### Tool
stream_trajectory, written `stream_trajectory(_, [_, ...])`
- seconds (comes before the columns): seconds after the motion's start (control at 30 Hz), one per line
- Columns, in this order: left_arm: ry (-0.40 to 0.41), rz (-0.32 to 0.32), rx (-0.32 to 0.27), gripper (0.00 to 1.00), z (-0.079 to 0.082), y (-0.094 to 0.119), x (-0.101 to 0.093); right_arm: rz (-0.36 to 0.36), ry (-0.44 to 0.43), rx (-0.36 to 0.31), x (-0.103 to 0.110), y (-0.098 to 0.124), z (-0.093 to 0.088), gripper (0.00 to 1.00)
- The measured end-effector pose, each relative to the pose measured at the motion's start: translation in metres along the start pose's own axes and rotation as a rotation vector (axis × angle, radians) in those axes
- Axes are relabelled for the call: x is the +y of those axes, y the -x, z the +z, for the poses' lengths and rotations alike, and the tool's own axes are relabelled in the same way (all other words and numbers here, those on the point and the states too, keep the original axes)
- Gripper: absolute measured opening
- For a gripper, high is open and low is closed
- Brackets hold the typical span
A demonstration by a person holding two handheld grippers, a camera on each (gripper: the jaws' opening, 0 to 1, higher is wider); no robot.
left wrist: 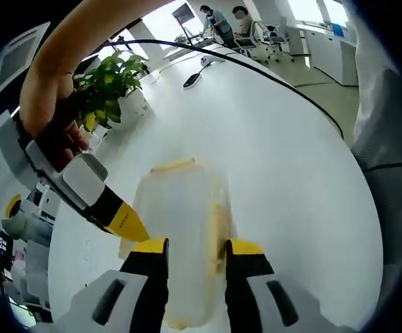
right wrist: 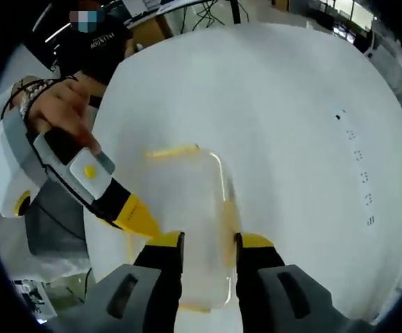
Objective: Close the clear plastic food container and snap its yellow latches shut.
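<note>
- Left gripper view: your left hand-held gripper (left wrist: 196,248) rises from the near edge with its yellow-tipped jaws a modest gap apart, straddling the near part of the clear plastic food container (left wrist: 180,236). You cannot tell from here whether the jaws press the container or just stand beside it.
- Your right hand-held gripper (left wrist: 128,223) comes in from the left of that view, its yellow tip at the container's left side, with a hand (left wrist: 51,104) gripping its handle.
- The container lies on the white desk (left wrist: 284,159), with one yellow latch (left wrist: 173,165) along its far edge and another (left wrist: 219,229) along its right side.
- Far left on the desk stands a potted plant (left wrist: 110,87); a dark cable (left wrist: 256,69) curves across the far part of the desk, and people sit at workstations (left wrist: 228,21) well beyond.
- Right gripper view: your right hand-held gripper (right wrist: 210,241) likewise shows its jaws partly open over the near end of the container (right wrist: 187,215); a firm grasp cannot be confirmed.
- Your left hand-held gripper (right wrist: 135,215) enters from the left with its yellow tip touching or just beside the container's left edge, held by a hand (right wrist: 58,107).
- A yellow latch (right wrist: 171,150) marks the container's far edge here.
</note>
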State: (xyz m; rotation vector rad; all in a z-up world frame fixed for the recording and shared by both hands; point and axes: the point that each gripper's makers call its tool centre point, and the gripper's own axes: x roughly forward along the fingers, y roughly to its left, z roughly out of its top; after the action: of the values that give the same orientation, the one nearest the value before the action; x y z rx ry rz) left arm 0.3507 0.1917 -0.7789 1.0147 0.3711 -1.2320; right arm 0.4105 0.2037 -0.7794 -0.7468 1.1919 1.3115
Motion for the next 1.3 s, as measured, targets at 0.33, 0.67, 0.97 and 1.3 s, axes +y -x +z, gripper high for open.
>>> stream_trajectory(0.33, [0.020, 0.001, 0.007, 0.22, -0.001, 0.000, 0.000, 0.006, 0.000, 0.016, 0.000, -0.001, 0.000, 0.26])
stream_trajectory(0.67, [0.033, 0.003, 0.006, 0.20, 0.000, -0.001, 0.001, 0.012, -0.002, 0.017, -0.007, -0.001, 0.001, 0.26])
stream_trajectory(0.97, [0.048, 0.013, 0.011, 0.17, 0.000, 0.001, 0.003, 0.013, -0.011, 0.022, -0.009, -0.001, 0.002, 0.26])
stream_trajectory(1.3, [0.051, 0.015, 0.007, 0.17, -0.001, -0.002, 0.000, 0.018, -0.008, 0.026, -0.010, -0.001, 0.001, 0.26])
